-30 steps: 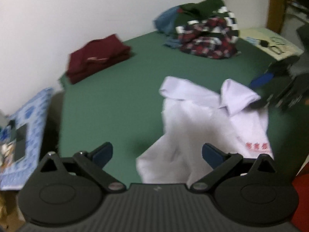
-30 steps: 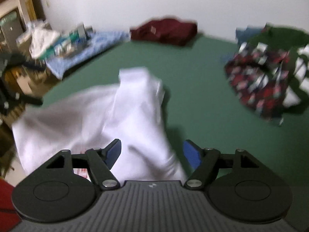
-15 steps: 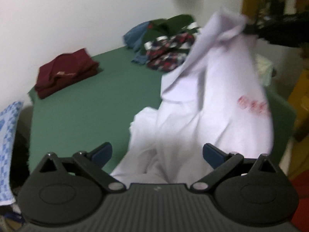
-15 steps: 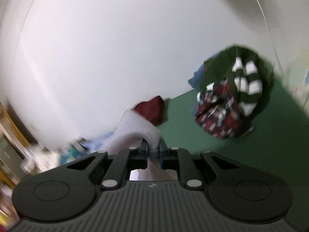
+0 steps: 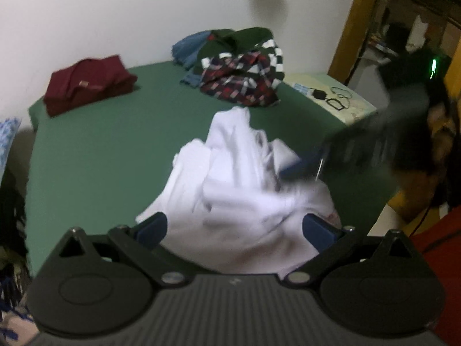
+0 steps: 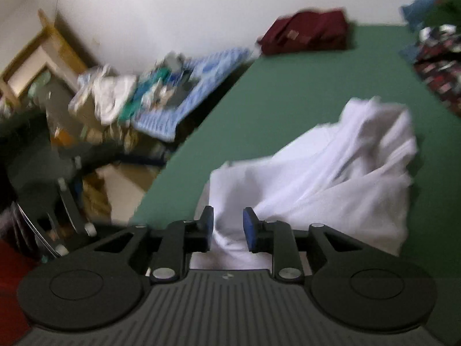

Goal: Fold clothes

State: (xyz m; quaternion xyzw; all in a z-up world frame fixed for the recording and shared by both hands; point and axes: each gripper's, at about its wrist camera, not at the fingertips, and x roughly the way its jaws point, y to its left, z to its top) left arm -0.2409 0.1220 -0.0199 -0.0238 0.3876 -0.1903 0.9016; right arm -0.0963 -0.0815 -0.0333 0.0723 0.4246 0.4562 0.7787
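Right gripper (image 6: 228,225) jaws are opening with a fold of the white shirt (image 6: 331,173) between them — left gripper (image 5: 233,227) gapes wide over that crumpled shirt on the green table (image 5: 115,150).

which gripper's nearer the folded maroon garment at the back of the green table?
Left. The left gripper faces the folded maroon garment across bare green table; the right gripper, opening over the crumpled white shirt, sits farther off.
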